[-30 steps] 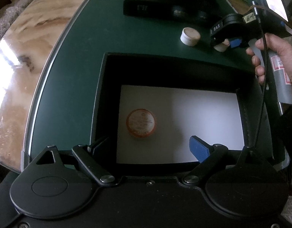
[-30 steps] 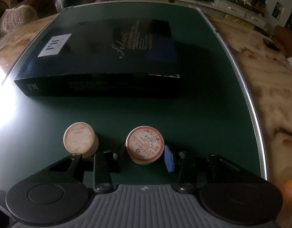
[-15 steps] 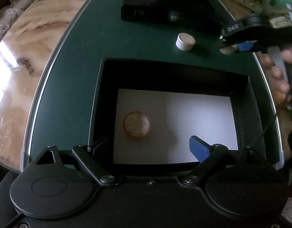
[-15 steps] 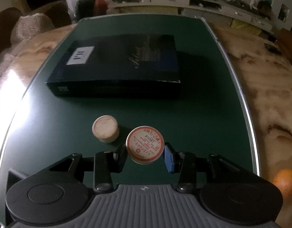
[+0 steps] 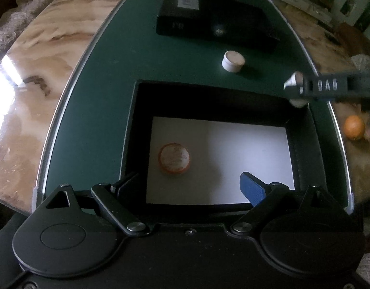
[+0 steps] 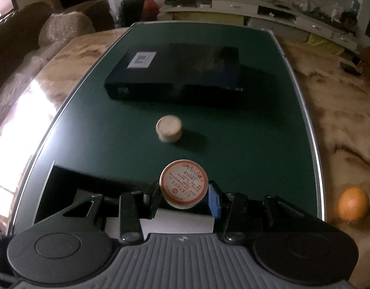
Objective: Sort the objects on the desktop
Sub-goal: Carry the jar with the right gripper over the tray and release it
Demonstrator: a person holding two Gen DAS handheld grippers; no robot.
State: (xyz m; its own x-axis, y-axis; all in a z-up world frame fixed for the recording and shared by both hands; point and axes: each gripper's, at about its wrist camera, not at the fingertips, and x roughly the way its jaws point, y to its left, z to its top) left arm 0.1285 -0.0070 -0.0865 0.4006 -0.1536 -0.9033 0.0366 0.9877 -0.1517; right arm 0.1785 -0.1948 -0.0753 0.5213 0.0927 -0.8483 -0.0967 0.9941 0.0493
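The right hand-held gripper (image 6: 183,196) has its two fingers closed against the sides of a round tin (image 6: 183,187) with an orange-ringed printed lid, holding it lifted above the far rim of an open black box (image 6: 62,180). From the left wrist view this hand-held gripper shows at the box's far right corner, blurred, the tin only a pale edge beneath it.

The left hand-held gripper (image 5: 185,184) hangs over the near side of the box (image 5: 134,130) with its fingers spread wide and nothing between them. Inside, on the box's white lining, a second orange-rimmed tin (image 5: 174,158) lies toward the left.

Just past the box, a small cream-coloured round jar (image 6: 168,129) stands alone on the dark green mat (image 6: 257,130) that covers the middle of the worktop. Farther back lies a flat black case (image 6: 175,74) with a white label on its top.

The mat has a thin silver edge; on either side of it the worktop (image 6: 341,110) shows glossy marbled brown and cream stone, with bright glare on the left. An orange (image 6: 353,203) rests on the stone at the right, well apart from the mat's things. Beyond the worktop stand a brown sofa with a furry cushion at the left and a long low white cabinet with clutter along the back wall.
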